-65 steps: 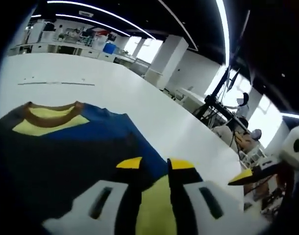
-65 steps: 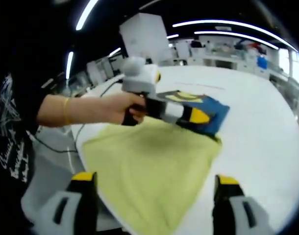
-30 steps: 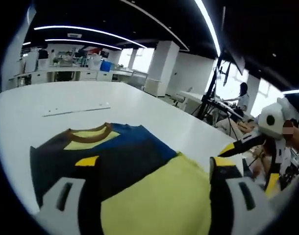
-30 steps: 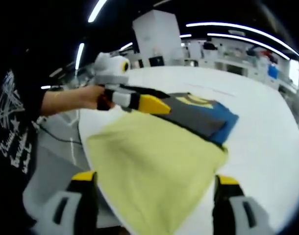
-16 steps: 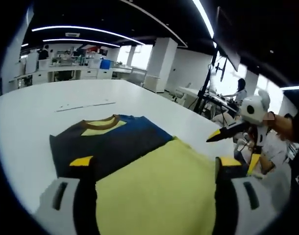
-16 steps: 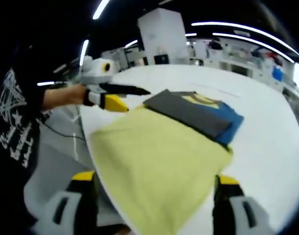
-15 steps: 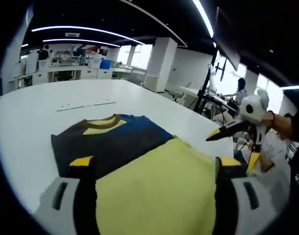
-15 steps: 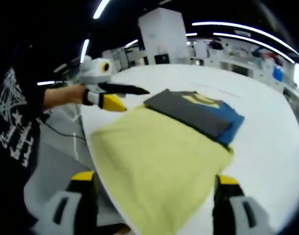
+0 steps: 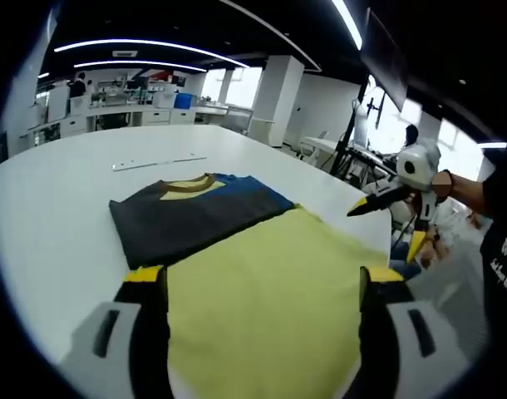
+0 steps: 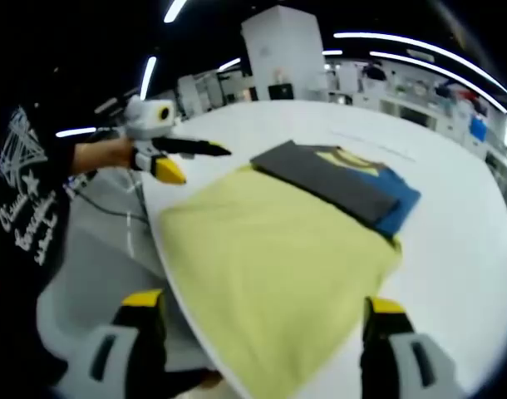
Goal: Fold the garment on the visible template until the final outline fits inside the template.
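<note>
A folded garment lies flat on the white table [image 9: 54, 208]: a dark grey panel [image 9: 183, 218] over a blue layer [image 9: 258, 195], with a brown collar [image 9: 187, 184]. A large yellow cloth [image 9: 262, 291] spreads from it to the table's near edge; whether it belongs to the garment I cannot tell. My left gripper [image 9: 262, 278] stands open above the yellow cloth's near end, holding nothing. My right gripper [image 10: 262, 307] is also open over the yellow cloth [image 10: 270, 249]. In the right gripper view the left gripper [image 10: 183, 160] hangs in a hand beside the dark panel [image 10: 328, 187], clear of it.
A thin pale strip [image 9: 158, 162] lies on the table beyond the collar. The right gripper [image 9: 386, 212] hovers off the table's right edge. A person in a black shirt [image 10: 21, 208] stands at the rounded table edge [image 10: 166, 274]. Benches and a white pillar [image 9: 274, 100] stand far behind.
My left gripper, earlier shut close on the cloth, has opened and let go. Both grippers have drawn back from the garment, which now lies flat.
</note>
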Demonstrator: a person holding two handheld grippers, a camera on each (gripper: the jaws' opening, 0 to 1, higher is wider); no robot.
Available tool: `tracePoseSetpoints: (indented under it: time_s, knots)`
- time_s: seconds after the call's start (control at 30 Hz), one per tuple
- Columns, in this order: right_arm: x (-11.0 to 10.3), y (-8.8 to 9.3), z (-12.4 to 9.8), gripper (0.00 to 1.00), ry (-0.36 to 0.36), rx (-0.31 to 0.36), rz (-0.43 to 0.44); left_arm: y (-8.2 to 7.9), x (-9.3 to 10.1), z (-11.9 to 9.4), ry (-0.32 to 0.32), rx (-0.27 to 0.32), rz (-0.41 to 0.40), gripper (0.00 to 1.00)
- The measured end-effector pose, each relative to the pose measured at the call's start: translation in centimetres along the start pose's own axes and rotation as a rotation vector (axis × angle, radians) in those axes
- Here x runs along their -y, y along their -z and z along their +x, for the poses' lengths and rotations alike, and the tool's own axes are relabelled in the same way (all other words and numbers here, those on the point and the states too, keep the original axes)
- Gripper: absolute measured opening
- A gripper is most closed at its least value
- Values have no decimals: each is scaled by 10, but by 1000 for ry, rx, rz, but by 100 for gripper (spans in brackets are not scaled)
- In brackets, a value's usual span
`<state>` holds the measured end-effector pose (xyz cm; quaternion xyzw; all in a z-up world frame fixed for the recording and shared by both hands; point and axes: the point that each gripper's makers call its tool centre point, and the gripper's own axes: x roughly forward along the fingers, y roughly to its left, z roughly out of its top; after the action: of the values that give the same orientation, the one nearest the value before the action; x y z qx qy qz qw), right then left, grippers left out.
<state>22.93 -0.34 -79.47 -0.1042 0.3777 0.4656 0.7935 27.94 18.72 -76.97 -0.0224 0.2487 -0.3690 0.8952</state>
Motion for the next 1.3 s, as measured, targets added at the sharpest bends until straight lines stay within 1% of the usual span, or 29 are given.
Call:
tracePoseSetpoints:
  time_s: [0.1,0.23,0.33,0.4,0.43,0.6,0.77,0.93,1.0,1.03,1.1,1.2,1.3]
  knots:
    - [1,6,0,99,4,-14,-6,10,1,-8,3,-21,3,85]
    - [1,15,-1,99,5,-34,-24,15,9,-14,6,-28,21,84]
    - [1,20,-1,93,-1,-38,-33,22,9,-21,13,-45,30,82]
    - [1,24,0,93,-1,-47,-38,27,13,-24,20,-57,56,82]
    - [1,25,0,92,-1,-49,-43,29,14,-25,23,-65,56,80]
    - [0,29,2,86,-8,-46,-61,49,15,-31,45,-109,77,75]
    - [-1,42,3,82,-12,-74,-76,68,17,-38,62,-156,100,69]
    - [-1,48,4,79,-8,-87,-87,79,20,-42,70,-184,108,66]
    - [-1,48,4,77,-3,-89,-94,85,22,-43,76,-202,127,64]
    - [-1,48,4,77,1,-88,-104,87,22,-43,78,-214,138,63]
    - [-1,51,5,77,13,-106,-144,92,23,-43,84,-222,134,62]
    - [-2,50,5,73,17,-106,-173,99,21,-44,85,-246,140,59]
    - [1,54,5,70,27,-122,-198,101,20,-45,83,-254,137,59]
